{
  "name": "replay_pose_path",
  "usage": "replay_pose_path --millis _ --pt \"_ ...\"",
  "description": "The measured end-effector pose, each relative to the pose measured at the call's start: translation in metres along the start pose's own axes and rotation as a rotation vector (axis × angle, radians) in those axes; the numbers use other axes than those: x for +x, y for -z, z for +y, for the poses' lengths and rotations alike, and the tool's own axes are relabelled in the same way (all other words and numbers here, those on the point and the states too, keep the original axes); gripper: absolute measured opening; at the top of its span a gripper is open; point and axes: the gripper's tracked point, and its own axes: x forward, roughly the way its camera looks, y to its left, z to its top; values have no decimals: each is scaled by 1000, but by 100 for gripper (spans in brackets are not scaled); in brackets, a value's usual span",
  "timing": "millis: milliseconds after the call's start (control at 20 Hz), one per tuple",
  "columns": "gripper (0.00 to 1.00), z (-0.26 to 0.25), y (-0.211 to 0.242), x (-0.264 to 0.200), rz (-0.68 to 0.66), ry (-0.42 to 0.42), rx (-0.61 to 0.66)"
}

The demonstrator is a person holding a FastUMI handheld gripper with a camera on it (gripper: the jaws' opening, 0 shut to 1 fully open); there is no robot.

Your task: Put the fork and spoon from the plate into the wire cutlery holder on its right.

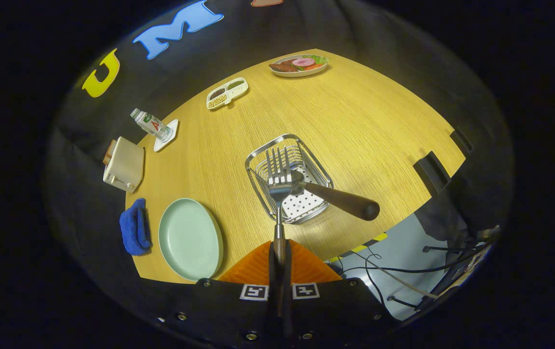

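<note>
I see the plate (190, 240) lying on the counter (355, 126), left of the wire holder (288, 178). The spoon (340, 198) sits in the holder, and the fork (279, 184), pinched between my fingers (280, 254), hangs over it.

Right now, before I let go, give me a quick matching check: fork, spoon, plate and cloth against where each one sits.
Things:
1. fork
2. spoon
3. plate
4. cloth

Places:
A. bare, on the table left of the holder
B. held by its handle in the shut gripper, tines over the holder
C. at the table edge, left of the plate
D. bowl end in the holder, dark handle leaning out over its rim

Pairs: 1-B, 2-D, 3-A, 4-C
</note>
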Motion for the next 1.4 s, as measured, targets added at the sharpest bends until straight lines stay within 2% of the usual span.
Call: replay_pose_path --millis 1050,1150,1400 --pt "8 3 -16 -4 -9 -51 116" --pt "13 5 -18 -3 -20 -65 126" --pt "14 7 -21 -7 -42 -78 134"
